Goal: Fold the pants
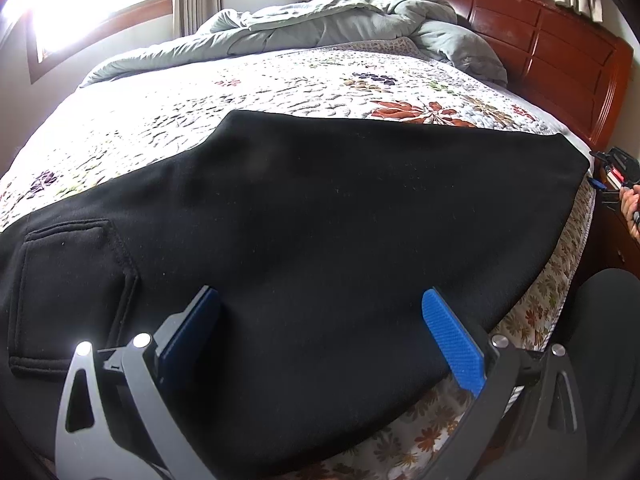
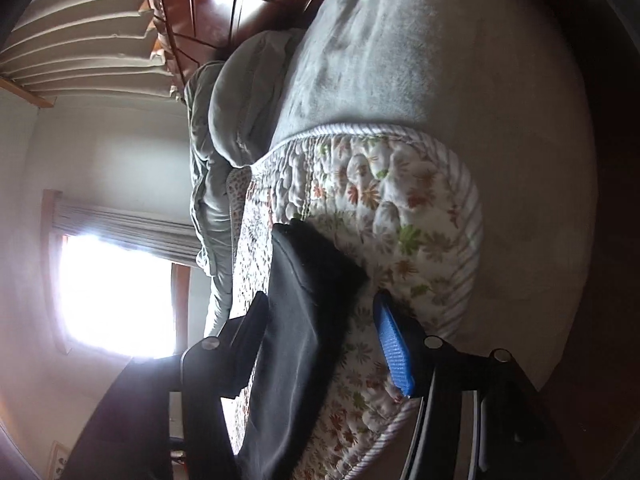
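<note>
Black pants point(image 1: 320, 200) lie flat across the floral quilt point(image 1: 280, 84), a patch pocket point(image 1: 72, 280) at the left and one end near the bed's right edge. My left gripper point(image 1: 320, 304) is open and wide, its blue pads point(image 1: 452, 344) low over the pants' near edge. My right gripper point(image 1: 596, 168) shows small at the far right beside the pants' end, held by a hand point(image 1: 632, 208). In the right wrist view, rolled sideways, the pants' end point(image 2: 304, 320) sits between the fingers of the right gripper point(image 2: 320, 304). It is open, with quilt showing between cloth and blue pad point(image 2: 394, 344).
A crumpled grey duvet point(image 1: 340, 20) is heaped at the far side of the bed against a red-brown wooden headboard point(image 1: 560, 48). A bright window point(image 1: 80, 0) is at the back left. The person's dark-clad leg point(image 1: 600, 340) stands by the bed's right edge.
</note>
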